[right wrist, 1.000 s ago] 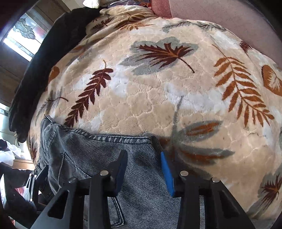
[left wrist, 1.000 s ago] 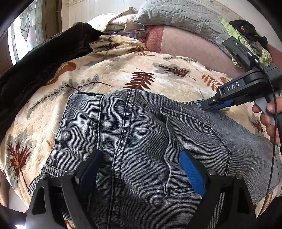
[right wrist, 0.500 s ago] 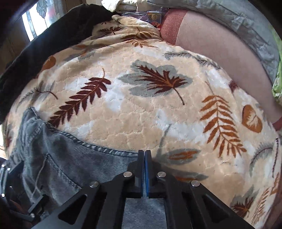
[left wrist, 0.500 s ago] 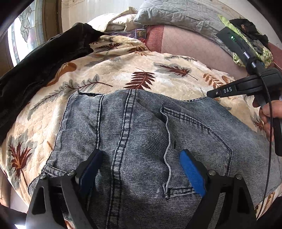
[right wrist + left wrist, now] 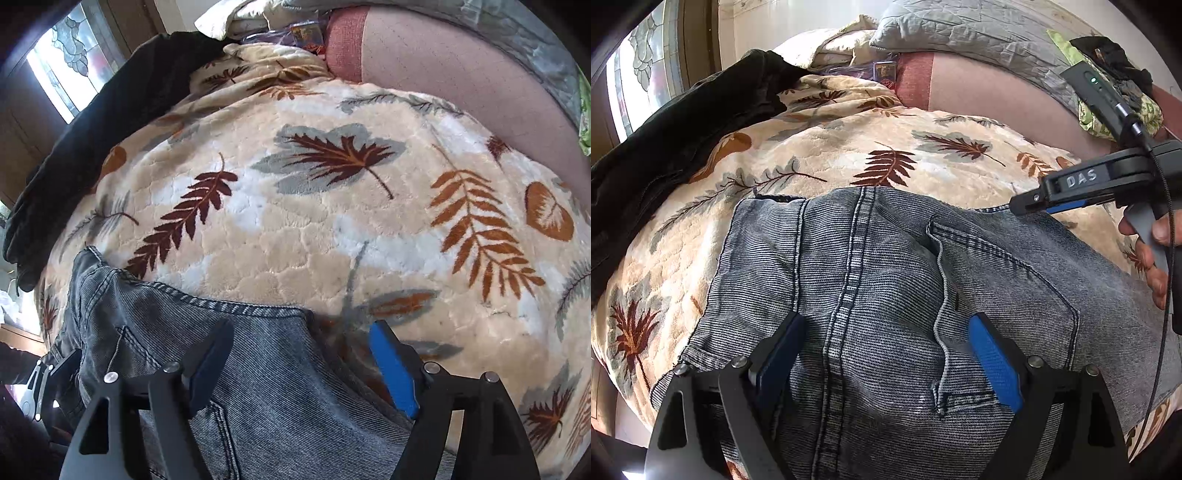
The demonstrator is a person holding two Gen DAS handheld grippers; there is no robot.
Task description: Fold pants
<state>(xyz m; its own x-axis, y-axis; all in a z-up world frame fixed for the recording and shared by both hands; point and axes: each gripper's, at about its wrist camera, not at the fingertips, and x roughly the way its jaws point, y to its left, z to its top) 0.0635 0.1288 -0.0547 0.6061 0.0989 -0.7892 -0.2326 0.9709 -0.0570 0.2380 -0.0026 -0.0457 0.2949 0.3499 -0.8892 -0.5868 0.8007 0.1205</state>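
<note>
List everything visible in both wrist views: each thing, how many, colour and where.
jeans: one, faded grey-blue, spread on the blanket under both grippers
blanket: one, cream with rust and grey leaves, covering the bed
dark garment: one, black, along the blanket's left edge
quilted pillow: one, grey, at the far end
window: one, leaded glass, far left
left gripper: one, black with blue pads, open over the jeans
right gripper: one, black with blue pads, jaws opening astride the jeans' corner
hand: one, holding the right gripper's handle
</note>
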